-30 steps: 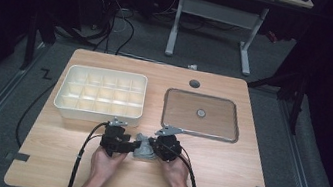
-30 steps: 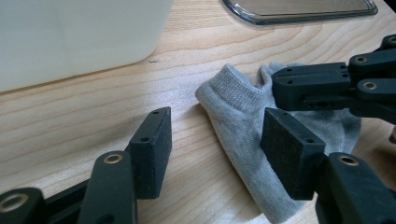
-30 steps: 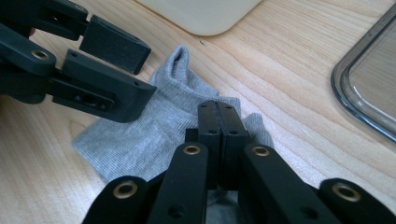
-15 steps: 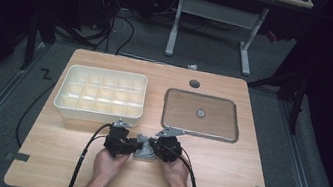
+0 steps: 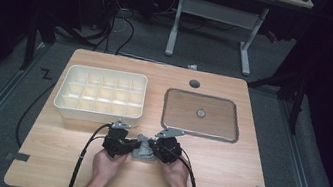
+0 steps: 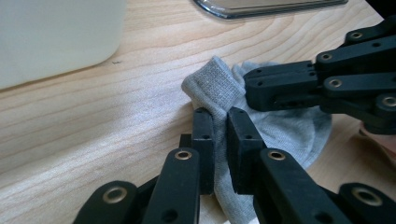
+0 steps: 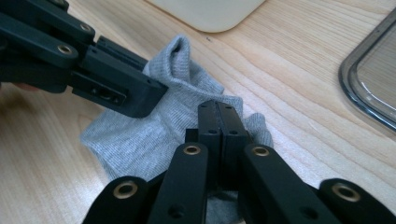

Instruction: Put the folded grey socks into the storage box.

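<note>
No legible text anywhere — no labels (or brands).

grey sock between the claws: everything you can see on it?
The grey sock is a small ribbed-knit piece lying crumpled on the wooden table, in front of the compartment tray. Its cuff end stands folded up. The left claw, whose jaws have just been closing, pinches a fold; the right claw is shut on another.

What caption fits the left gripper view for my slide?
Left gripper pinching a grey sock on the wooden table, right gripper alongside.
</note>
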`<state>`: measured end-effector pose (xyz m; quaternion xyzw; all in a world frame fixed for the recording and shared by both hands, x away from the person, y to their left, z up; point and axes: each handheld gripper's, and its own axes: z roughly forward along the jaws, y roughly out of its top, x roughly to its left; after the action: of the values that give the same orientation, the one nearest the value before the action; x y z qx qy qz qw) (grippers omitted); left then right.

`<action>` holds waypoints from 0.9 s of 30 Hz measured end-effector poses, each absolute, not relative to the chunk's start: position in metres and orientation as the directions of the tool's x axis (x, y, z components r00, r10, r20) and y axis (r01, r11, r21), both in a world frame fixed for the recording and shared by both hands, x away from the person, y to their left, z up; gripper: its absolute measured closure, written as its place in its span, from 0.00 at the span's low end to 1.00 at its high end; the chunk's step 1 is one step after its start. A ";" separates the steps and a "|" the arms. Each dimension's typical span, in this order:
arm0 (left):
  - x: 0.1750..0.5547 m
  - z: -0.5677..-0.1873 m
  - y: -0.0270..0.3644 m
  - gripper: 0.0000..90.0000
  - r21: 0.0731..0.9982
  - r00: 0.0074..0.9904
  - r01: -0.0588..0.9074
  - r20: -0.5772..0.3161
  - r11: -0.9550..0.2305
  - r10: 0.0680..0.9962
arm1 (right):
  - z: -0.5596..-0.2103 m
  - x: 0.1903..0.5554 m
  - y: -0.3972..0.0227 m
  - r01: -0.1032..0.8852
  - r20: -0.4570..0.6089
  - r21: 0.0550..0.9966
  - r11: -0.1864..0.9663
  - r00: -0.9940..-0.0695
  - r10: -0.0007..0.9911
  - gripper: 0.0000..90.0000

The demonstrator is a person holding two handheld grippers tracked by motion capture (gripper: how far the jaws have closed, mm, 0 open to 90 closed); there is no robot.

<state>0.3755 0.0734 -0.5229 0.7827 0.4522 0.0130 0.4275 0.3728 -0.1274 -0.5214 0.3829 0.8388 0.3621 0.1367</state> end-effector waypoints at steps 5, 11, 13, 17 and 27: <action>0.372 -0.519 0.076 0.92 0.695 0.606 0.679 -0.349 -0.236 0.715 | -0.520 0.372 -0.123 0.543 0.041 0.699 0.466 -0.680 0.732 1.00; 0.370 -0.515 0.079 0.93 0.719 0.626 0.654 -0.339 -0.236 0.702 | -0.518 0.372 -0.115 0.520 0.006 0.686 0.509 -0.704 0.710 1.00; 0.369 -0.513 0.080 0.93 0.726 0.631 0.647 -0.338 -0.233 0.698 | -0.517 0.372 -0.114 0.524 0.007 0.681 0.511 -0.703 0.712 1.00; 0.370 -0.508 0.081 0.93 0.737 0.638 0.634 -0.330 -0.233 0.696 | -0.517 0.374 -0.109 0.518 0.000 0.673 0.528 -0.714 0.701 1.00; 0.372 -0.504 0.092 0.94 0.751 0.639 0.613 -0.286 -0.247 0.714 | -0.515 0.386 -0.087 0.518 0.010 0.654 0.552 -0.735 0.678 1.00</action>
<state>0.3724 0.0924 -0.5045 0.7875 0.4213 0.0569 0.4463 0.3859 -0.0871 -0.5151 0.3427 0.8723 0.3266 0.1227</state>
